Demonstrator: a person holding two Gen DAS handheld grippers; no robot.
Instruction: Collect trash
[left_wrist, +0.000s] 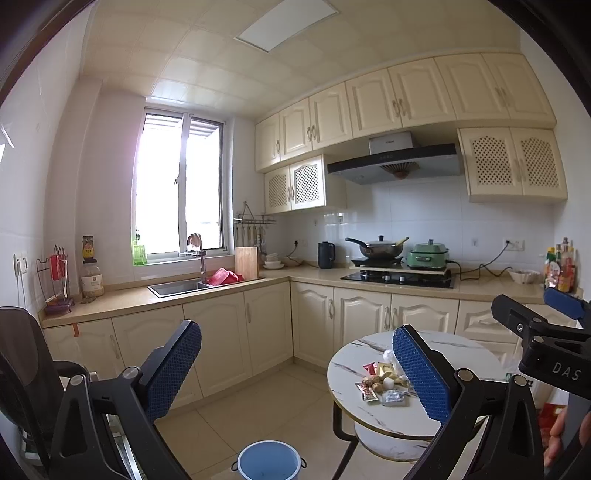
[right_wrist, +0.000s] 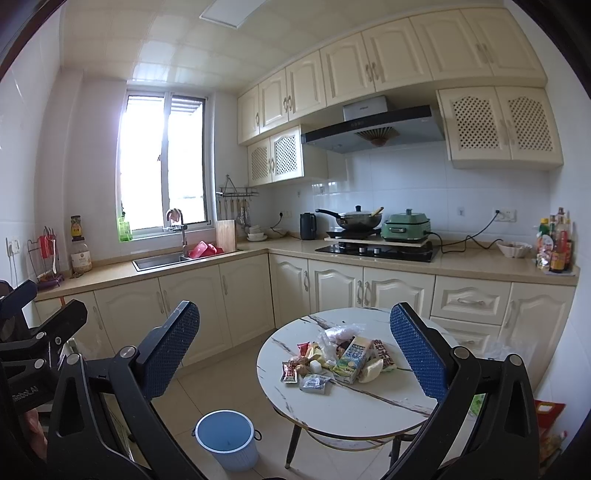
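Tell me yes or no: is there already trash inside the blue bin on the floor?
No. In the right wrist view the blue bin looks bare inside, while the trash pile sits on the round table.

A wok (right_wrist: 359, 218) and green cooker (right_wrist: 405, 226) sit on the stove (right_wrist: 376, 252); kettle (right_wrist: 307, 226) stands beside.

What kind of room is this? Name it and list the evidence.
A home kitchen, almost certainly. A sink sits under the window, a gas hob with a wok stands beneath a range hood, and cream cabinets line the walls.
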